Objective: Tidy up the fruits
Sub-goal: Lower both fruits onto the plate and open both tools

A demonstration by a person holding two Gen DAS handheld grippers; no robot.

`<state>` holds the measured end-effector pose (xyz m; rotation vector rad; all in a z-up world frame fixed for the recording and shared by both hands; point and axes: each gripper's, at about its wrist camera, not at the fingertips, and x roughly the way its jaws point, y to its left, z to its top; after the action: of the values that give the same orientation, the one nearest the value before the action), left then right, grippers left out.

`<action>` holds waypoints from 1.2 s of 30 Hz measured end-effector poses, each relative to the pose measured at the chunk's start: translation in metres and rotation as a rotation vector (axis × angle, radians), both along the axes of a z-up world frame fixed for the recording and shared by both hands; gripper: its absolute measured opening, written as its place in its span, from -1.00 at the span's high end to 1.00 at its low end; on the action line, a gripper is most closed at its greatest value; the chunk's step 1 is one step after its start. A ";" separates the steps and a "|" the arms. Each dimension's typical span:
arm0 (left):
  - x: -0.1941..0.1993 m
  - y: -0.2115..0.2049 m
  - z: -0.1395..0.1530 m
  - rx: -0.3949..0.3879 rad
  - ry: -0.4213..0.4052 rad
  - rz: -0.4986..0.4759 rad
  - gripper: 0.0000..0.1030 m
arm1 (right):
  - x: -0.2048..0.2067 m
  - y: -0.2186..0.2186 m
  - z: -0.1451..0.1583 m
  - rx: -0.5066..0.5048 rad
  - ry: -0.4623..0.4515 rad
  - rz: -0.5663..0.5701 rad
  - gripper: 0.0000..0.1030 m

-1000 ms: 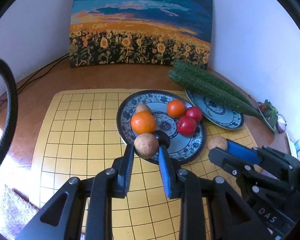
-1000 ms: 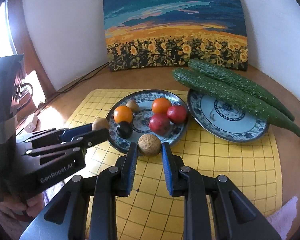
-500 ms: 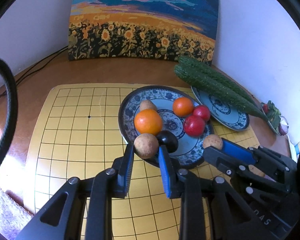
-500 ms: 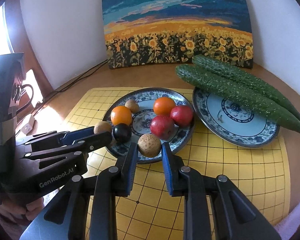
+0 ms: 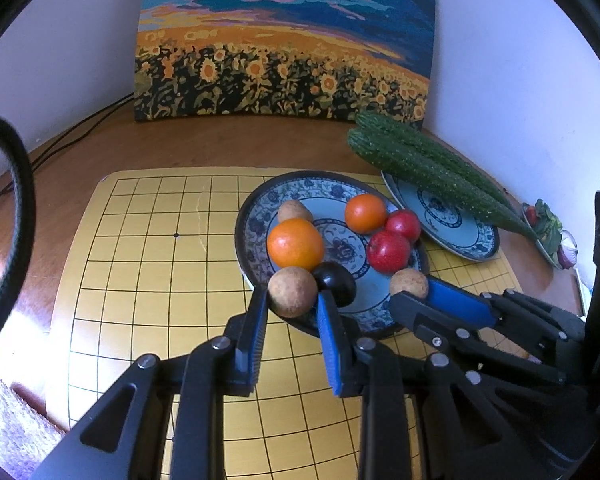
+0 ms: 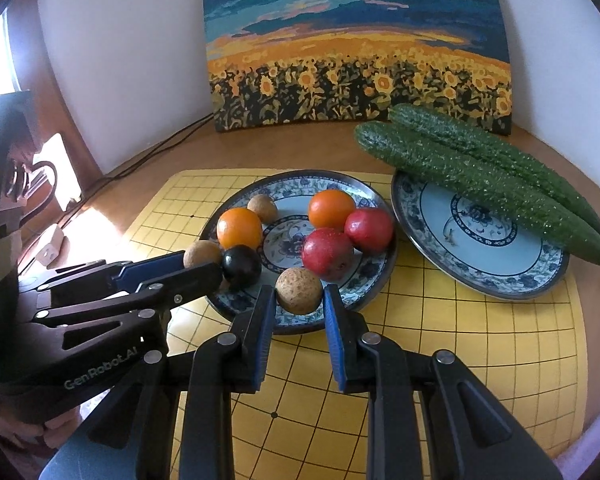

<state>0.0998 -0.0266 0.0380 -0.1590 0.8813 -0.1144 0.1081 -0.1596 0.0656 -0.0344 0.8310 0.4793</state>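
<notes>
Left claw (image 5: 293, 309) and right claw (image 6: 299, 307) each grip a round tan speckled fruit (image 5: 292, 291) (image 6: 299, 290) over the blue-patterned porcelain plate (image 6: 376, 264) of fruits; judged the placing step, next needing a gentle release onto the plate.

Right gripper (image 6: 299, 300) jaws clamping brown fruit (image 6: 299, 290) over fruit plate (image 6: 372, 272), cucumbers (image 6: 480, 176) beyond.

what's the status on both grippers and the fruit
Left gripper shut on a brown fruit. Right gripper shut on another. Both over the fruit plate, nothing blocking.
</notes>
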 end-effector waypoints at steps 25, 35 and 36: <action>0.000 0.000 0.001 0.000 -0.002 -0.001 0.49 | 0.000 0.005 -0.005 -0.020 -0.006 0.015 0.50; 0.000 0.001 0.001 -0.001 -0.002 -0.002 0.49 | 0.000 0.006 -0.005 -0.020 -0.006 0.019 0.50; 0.000 0.000 0.001 -0.001 -0.002 -0.002 0.49 | 0.000 0.006 -0.005 -0.022 -0.007 0.018 0.49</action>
<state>0.0998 -0.0262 0.0387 -0.1591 0.8798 -0.1173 0.1081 -0.1534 0.0607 -0.0634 0.8294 0.4868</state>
